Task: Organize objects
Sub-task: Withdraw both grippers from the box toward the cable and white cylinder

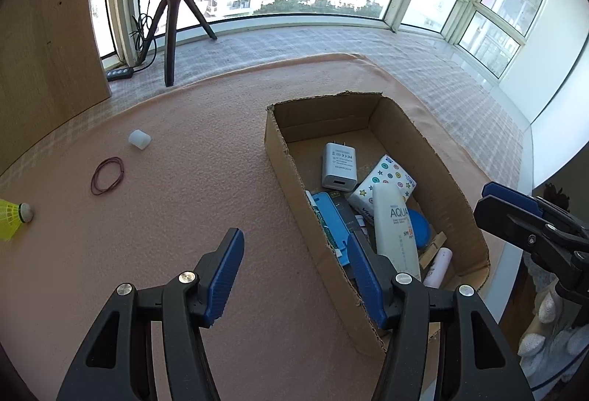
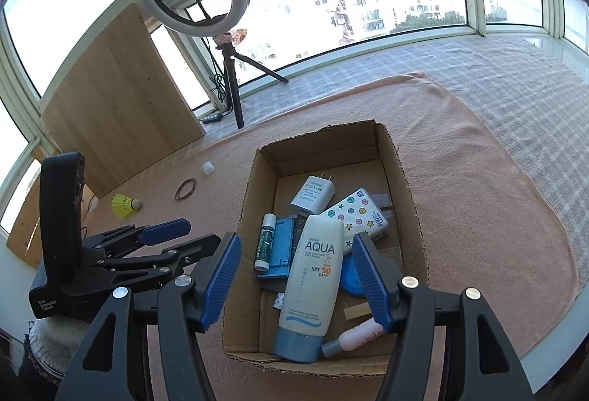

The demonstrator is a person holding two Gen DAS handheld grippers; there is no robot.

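Note:
An open cardboard box (image 1: 279, 158) (image 2: 250, 202) sits on a pink cloth and holds a white AQUA sunscreen tube (image 1: 395, 228) (image 2: 313, 275), a white charger (image 1: 339, 169) (image 2: 312, 194), a star-patterned pack (image 2: 359, 217), a blue case (image 2: 279, 246), a lip balm (image 2: 265, 241) and a pink bottle (image 2: 355, 331). Left of the box lie a yellow shuttlecock (image 1: 11, 217) (image 2: 124, 205), a brown rubber band (image 1: 107, 175) (image 2: 186, 189) and a small white cap (image 1: 140, 139) (image 2: 208, 167). My left gripper (image 1: 294, 264) (image 2: 176, 235) is open and empty beside the box's left wall. My right gripper (image 2: 294, 257) is open and empty above the box's near end.
A ring light on a black tripod (image 2: 232, 80) (image 1: 173, 18) stands at the back by the window. A wooden board (image 2: 117, 106) (image 1: 40, 44) leans at the back left. A checked cloth (image 2: 478, 80) lies beyond the pink cloth (image 2: 497, 217). The table edge runs along the right.

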